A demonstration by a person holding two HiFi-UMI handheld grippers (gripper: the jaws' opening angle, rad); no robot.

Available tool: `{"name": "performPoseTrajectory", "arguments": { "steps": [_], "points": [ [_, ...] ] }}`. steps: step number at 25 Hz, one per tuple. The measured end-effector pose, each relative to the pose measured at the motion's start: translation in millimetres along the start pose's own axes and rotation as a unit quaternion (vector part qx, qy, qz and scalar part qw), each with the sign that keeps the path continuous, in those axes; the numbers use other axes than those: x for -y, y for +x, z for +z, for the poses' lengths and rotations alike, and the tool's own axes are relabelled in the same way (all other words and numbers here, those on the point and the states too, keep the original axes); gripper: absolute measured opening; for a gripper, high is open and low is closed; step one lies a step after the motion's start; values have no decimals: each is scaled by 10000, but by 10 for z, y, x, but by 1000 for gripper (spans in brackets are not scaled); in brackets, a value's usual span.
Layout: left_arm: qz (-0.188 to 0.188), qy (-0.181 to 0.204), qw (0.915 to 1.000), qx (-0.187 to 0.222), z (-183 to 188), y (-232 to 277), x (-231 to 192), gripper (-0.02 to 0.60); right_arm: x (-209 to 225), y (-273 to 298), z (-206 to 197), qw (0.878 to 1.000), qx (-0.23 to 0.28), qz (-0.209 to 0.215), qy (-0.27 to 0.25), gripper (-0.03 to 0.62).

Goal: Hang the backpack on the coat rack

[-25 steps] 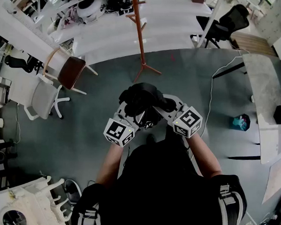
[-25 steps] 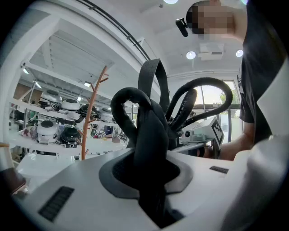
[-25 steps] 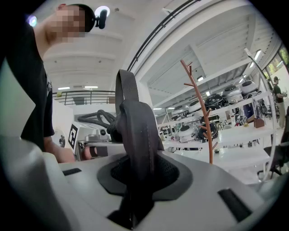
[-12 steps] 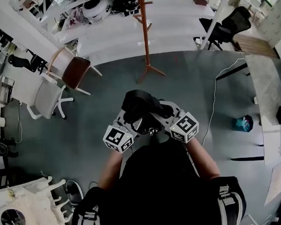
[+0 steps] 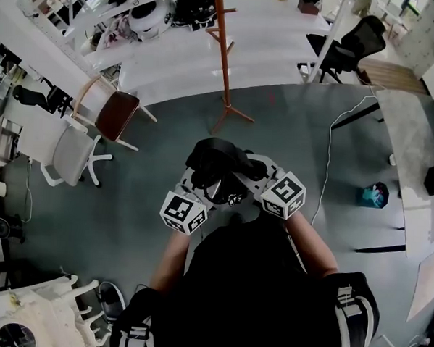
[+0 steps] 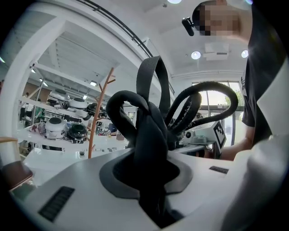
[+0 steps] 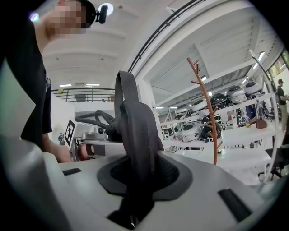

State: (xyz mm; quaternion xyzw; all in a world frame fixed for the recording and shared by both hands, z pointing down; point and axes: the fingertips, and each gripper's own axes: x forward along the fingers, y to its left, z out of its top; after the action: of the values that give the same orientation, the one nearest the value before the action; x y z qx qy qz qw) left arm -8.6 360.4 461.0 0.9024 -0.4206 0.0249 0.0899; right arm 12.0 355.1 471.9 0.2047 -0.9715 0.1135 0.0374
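Note:
The black backpack [image 5: 216, 163] hangs in front of me, held up by both grippers above the grey floor. My left gripper [image 5: 200, 184] is shut on a black shoulder strap [image 6: 151, 144], which is bunched between its jaws. My right gripper [image 5: 247, 172] is shut on another black strap [image 7: 137, 149]. The orange-brown coat rack [image 5: 225, 53] stands ahead of the backpack, its feet [image 5: 231, 116] on the floor, well apart from the grippers. It shows as a thin branched pole, the coat rack [image 6: 97, 119] left of the left gripper's strap and the coat rack [image 7: 205, 108] right of the right gripper's.
A brown chair [image 5: 113, 114] and a grey office chair [image 5: 71, 153] stand at the left. A white table with helmets [image 5: 149, 13] lies behind the rack. A black office chair [image 5: 351, 42] is at the back right, and a white cable [image 5: 328, 149] runs across the floor.
Both grippers and the backpack have slid slightly down in the head view, and the rack's feet sit a little lower in frame. Both grips on the straps are unchanged.

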Motion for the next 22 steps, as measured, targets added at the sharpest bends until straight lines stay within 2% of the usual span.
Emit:
{"name": "performPoseTrajectory", "arguments": {
  "steps": [10,22],
  "points": [
    [136,-117,9998,33,86,231,-19,91,236,-34,106,9999,9,158,26,112],
    [454,-206,9987,89,249,747,-233,91,802,44,294,9983,-150,556,-4,110]
  ]
}}
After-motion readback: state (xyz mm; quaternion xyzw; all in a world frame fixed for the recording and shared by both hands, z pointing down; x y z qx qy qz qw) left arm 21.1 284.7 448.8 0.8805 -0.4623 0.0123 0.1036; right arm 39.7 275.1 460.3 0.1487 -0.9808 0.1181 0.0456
